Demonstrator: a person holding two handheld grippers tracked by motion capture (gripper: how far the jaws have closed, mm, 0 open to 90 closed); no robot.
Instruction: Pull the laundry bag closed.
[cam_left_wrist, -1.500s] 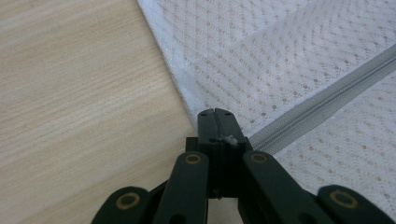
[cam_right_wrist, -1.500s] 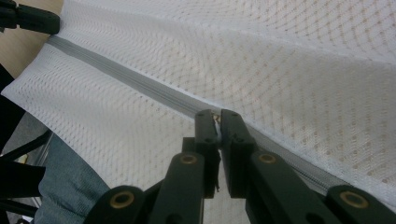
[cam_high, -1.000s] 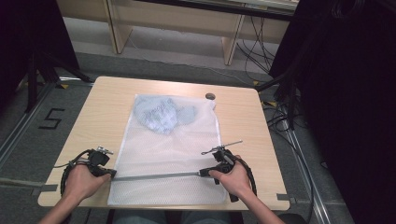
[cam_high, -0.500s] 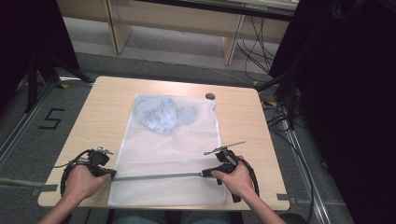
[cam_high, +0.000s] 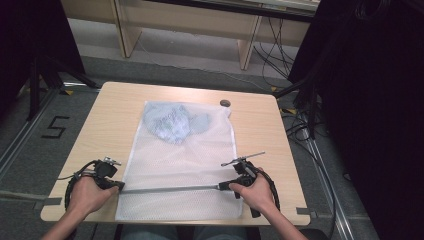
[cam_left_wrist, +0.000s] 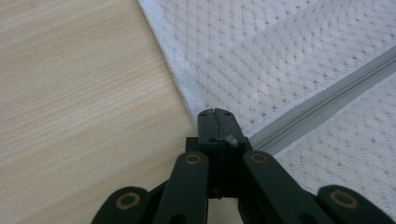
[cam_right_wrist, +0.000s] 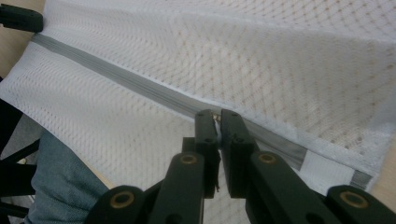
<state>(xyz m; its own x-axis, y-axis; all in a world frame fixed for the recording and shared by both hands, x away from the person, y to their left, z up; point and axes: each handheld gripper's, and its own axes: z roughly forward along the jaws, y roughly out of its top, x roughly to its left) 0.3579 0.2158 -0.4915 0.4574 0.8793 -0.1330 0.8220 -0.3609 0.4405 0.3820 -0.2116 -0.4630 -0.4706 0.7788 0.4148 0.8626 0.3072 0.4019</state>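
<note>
Two grippers work at opposite ends of one grey zipper (cam_high: 170, 189). Left gripper (cam_high: 119, 185): jaws pressed together on the zipper's end at the left edge of the white mesh bag (cam_high: 190, 160); in the left gripper view (cam_left_wrist: 217, 122) the jaw tips meet with a bit of white fabric caught between them, just where the zipper (cam_left_wrist: 322, 105) reaches the bag's hem. Right gripper (cam_high: 222, 187): jaws nearly together, pinching a small part on the zipper line near the bag's right edge; in the right gripper view (cam_right_wrist: 215, 120) the tips sit on the grey band (cam_right_wrist: 116, 77), and whether they clamp the pull tab or the tape itself cannot be told. Both hands rest low on the near part of the table (cam_high: 110, 107). The bag lies flat along the table's middle, its near end hanging over the front edge. A bundle of pale blue cloth (cam_high: 172, 122) shows through the mesh at the far end. Beyond the bag's far right corner, a small dark round object (cam_high: 225, 103) lies on the wood.
</note>
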